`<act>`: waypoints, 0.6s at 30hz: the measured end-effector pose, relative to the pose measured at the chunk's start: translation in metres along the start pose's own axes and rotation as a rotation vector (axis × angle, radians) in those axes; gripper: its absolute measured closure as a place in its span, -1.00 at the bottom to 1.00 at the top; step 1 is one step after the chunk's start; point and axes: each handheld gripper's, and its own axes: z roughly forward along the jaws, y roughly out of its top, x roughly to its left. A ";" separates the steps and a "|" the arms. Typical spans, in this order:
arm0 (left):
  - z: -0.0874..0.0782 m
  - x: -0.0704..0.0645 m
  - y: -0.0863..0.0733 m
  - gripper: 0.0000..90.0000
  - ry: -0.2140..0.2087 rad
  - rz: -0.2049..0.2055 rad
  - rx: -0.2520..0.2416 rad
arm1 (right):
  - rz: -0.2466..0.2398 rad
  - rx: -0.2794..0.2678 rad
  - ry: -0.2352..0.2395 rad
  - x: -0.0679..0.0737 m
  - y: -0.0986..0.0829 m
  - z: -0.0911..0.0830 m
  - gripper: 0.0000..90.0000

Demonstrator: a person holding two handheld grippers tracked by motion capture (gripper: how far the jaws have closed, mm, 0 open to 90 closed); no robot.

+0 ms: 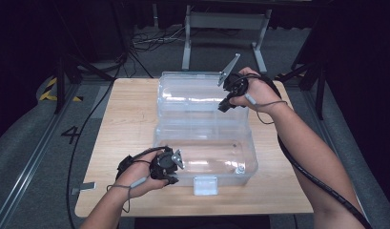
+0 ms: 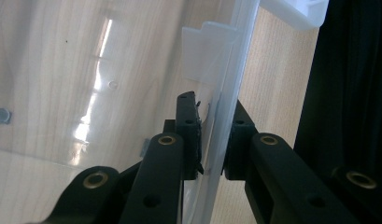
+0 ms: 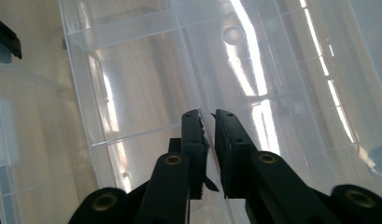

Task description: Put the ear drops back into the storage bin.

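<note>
The left gripper [image 2: 212,135] clamps the front wall of the clear box [image 1: 204,157]. The right gripper [image 3: 208,122], nearly closed, pinches a thin rib of the open lid [image 1: 192,95].

"4" on the floor [image 1: 71,134]

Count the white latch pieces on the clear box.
2. One latch hangs at the middle of the clear box's front wall, nearest the person; a second white latch piece shows in the left gripper view. Others may be hidden.
</note>
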 end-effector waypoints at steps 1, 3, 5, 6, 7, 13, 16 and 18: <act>0.000 0.000 0.000 0.78 -0.001 -0.002 0.000 | -0.002 0.002 -0.004 0.001 0.001 0.000 0.86; 0.000 0.000 0.000 0.78 -0.003 -0.002 -0.002 | -0.016 0.009 -0.007 0.003 0.002 0.000 0.88; 0.001 0.000 0.000 0.78 -0.004 -0.008 -0.005 | -0.016 0.008 -0.004 0.004 0.003 0.000 0.90; 0.001 0.000 0.000 0.78 -0.006 -0.010 -0.006 | -0.019 0.005 0.002 0.005 0.003 0.000 0.91; 0.001 0.000 0.000 0.78 -0.006 -0.010 -0.006 | -0.019 0.005 0.002 0.005 0.003 0.000 0.91; 0.001 0.000 0.000 0.78 -0.010 -0.011 -0.003 | -0.046 -0.001 0.006 0.008 0.000 -0.004 0.94; 0.001 0.000 0.000 0.78 -0.008 -0.009 0.004 | -0.051 -0.009 0.016 0.010 -0.002 -0.007 0.95; 0.001 0.001 0.001 0.78 -0.007 -0.003 0.013 | -0.057 -0.009 0.023 0.013 -0.002 -0.009 0.95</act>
